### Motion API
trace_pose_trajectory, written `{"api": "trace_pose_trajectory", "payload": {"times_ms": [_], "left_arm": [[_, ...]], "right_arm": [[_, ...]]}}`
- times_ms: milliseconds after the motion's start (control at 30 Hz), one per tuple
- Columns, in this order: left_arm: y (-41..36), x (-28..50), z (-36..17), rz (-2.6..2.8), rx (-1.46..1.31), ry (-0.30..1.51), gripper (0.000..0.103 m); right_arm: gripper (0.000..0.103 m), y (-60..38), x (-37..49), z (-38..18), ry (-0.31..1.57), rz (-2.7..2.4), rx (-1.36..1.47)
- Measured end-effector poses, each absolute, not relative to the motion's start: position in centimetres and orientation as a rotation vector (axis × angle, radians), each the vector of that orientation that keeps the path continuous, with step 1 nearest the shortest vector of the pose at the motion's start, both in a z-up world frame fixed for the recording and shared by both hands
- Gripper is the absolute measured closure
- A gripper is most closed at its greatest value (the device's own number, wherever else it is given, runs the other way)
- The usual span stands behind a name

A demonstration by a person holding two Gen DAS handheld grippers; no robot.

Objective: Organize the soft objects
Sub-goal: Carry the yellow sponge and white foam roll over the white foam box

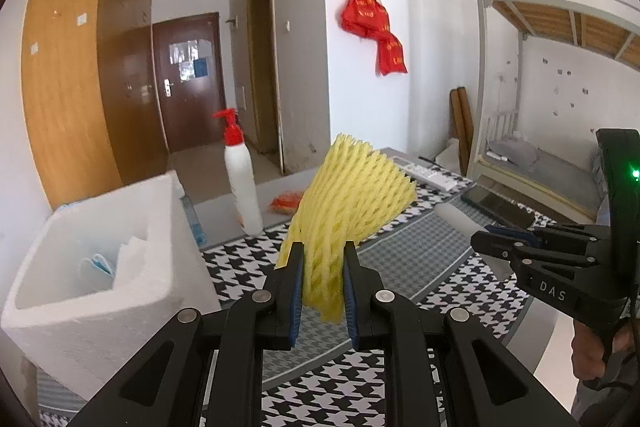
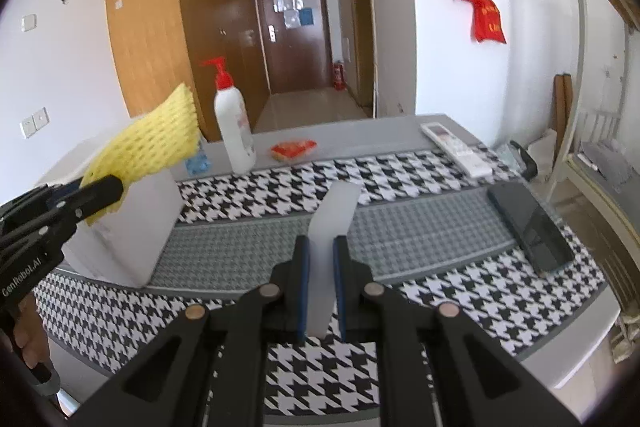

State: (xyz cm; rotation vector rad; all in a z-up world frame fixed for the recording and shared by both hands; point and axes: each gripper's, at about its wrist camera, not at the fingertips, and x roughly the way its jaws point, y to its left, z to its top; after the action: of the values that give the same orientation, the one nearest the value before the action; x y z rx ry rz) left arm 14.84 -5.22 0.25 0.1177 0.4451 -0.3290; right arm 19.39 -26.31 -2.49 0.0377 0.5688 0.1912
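My left gripper (image 1: pixel 323 253) is shut on a yellow foam net sleeve (image 1: pixel 352 203) and holds it in the air to the right of the white foam box (image 1: pixel 96 311). The sleeve (image 2: pixel 152 141) and left gripper (image 2: pixel 106 191) also show in the right wrist view, up by the box (image 2: pixel 132 235). My right gripper (image 2: pixel 320 247) is shut on a white foam sheet (image 2: pixel 334 223) and holds it upright over the houndstooth cloth (image 2: pixel 460 291). The right gripper (image 1: pixel 486 241) appears at the right in the left wrist view. The box holds white foam pieces (image 1: pixel 132 251).
A white pump bottle with a red top (image 2: pixel 234 123) stands behind the box. An orange packet (image 2: pixel 294 149), a white remote (image 2: pixel 456 149) and a dark phone (image 2: pixel 532 227) lie on the table. A bunk bed (image 1: pixel 560 163) stands to the right.
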Motion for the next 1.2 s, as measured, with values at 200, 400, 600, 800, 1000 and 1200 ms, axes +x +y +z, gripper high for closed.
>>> {"api": "trace_pose_trajectory", "payload": {"times_ms": [200, 400, 600, 800, 1000, 1200], "left_arm": [[-4.6, 14.3, 1.3, -0.306, 0.112, 0.409, 0.084], [-4.0, 14.0, 2.2, -0.280, 0.108, 0.377, 0.084], [-3.3, 13.9, 3.5, -0.259, 0.098, 0.343, 0.084], [-2.2, 13.6, 4.7, -0.211, 0.086, 0.310, 0.084], [-1.6, 13.5, 5.3, -0.173, 0.085, 0.293, 0.084], [-0.9, 13.2, 5.8, -0.131, 0.082, 0.284, 0.084]], "right_arm": [[0.089, -25.5, 19.3, -0.9, 0.522, 0.223, 0.029], [0.089, -24.9, 19.4, 0.5, 0.481, 0.254, 0.023], [0.089, -24.3, 19.4, 1.6, 0.447, 0.291, 0.022], [0.088, -23.4, 19.3, 2.5, 0.416, 0.333, 0.021], [0.088, -22.5, 19.4, 3.3, 0.389, 0.372, 0.019], [0.088, -21.9, 19.5, 3.8, 0.371, 0.405, 0.013]]}}
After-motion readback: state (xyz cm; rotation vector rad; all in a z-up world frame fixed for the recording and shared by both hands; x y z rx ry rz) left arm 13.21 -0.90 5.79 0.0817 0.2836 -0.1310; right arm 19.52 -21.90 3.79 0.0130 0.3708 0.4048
